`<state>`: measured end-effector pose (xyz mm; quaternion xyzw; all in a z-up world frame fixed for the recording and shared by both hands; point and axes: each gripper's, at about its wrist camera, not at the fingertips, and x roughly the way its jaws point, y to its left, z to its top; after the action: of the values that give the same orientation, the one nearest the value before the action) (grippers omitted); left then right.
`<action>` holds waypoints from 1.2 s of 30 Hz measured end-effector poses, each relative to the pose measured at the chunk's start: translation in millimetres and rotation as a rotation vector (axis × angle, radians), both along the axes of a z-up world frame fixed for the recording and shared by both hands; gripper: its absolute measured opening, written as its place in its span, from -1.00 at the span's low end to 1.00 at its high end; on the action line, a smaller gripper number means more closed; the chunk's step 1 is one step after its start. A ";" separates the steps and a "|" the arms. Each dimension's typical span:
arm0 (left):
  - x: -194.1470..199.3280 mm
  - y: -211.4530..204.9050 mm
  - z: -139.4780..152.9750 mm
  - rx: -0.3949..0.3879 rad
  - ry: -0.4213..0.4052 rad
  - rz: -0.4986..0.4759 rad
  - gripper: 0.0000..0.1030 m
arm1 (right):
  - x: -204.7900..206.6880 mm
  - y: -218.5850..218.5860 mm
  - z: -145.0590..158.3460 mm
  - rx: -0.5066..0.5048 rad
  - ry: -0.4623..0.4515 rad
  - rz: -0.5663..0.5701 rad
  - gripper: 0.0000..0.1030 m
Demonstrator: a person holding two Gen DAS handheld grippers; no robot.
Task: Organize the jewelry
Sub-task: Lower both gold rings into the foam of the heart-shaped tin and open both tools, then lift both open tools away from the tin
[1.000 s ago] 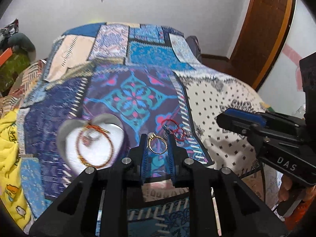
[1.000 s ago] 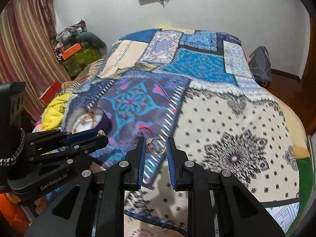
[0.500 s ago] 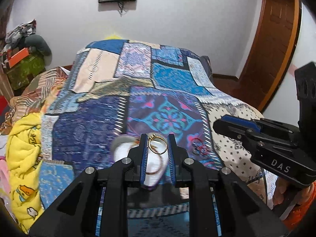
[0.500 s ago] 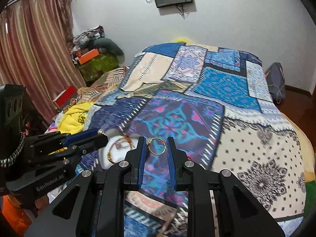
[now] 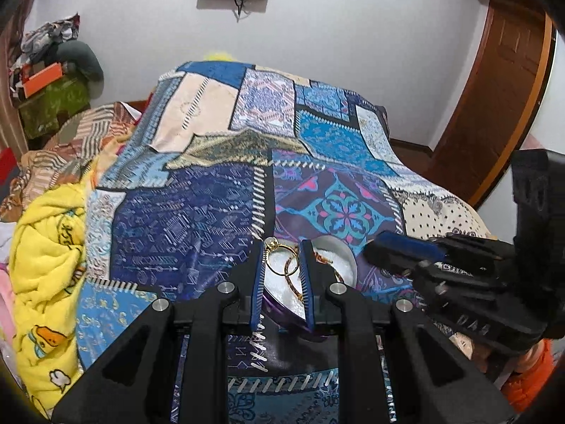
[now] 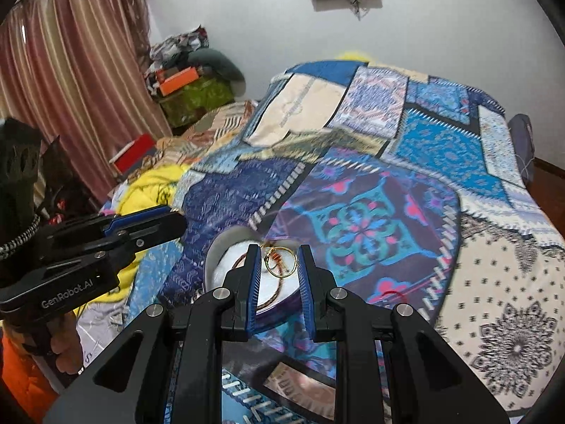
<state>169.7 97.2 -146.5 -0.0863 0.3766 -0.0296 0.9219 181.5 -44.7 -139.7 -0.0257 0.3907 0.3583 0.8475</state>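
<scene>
both tools hold gold rings; heart box half hidden.

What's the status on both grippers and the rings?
Left gripper shut on gold ring. Right gripper shut on second ring. Both above white dish; nothing blocking.

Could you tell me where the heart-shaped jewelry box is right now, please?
The heart-shaped jewelry box lies open on the patchwork bedspread, just beyond both grippers' fingertips, holding a large bangle.
</scene>
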 end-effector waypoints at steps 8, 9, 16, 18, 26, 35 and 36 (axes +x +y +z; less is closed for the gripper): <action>14.6 1.0 -24.0 -0.040 0.063 -0.033 -0.65 | -0.8 18.2 -22.7 -0.059 0.038 0.055 -0.64; 16.4 1.8 -25.6 -0.047 0.069 -0.034 -0.65 | -0.8 18.9 -23.4 -0.062 0.040 0.058 -0.64; 19.7 5.0 -27.7 -0.065 0.076 -0.035 -0.65 | -0.4 25.1 -27.9 -0.083 0.044 0.077 -0.64; 20.1 4.8 -27.5 -0.063 0.076 -0.036 -0.65 | -0.5 26.8 -28.0 -0.087 0.040 0.079 -0.63; 16.5 4.3 -24.3 -0.060 0.074 -0.041 -0.65 | -1.9 31.4 -29.1 -0.116 0.024 0.085 -0.62; 5.8 4.4 -10.8 -0.026 0.053 -0.023 -0.58 | -5.5 30.2 -23.7 -0.141 0.002 0.063 -0.38; 4.0 4.0 -8.7 -0.019 0.048 -0.020 -0.54 | -5.6 29.7 -22.5 -0.139 -0.001 0.060 -0.36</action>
<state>173.7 101.3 -155.2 -0.0921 0.3993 -0.0405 0.9113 176.0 -15.0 -162.2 -0.0965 0.4132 0.3554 0.8329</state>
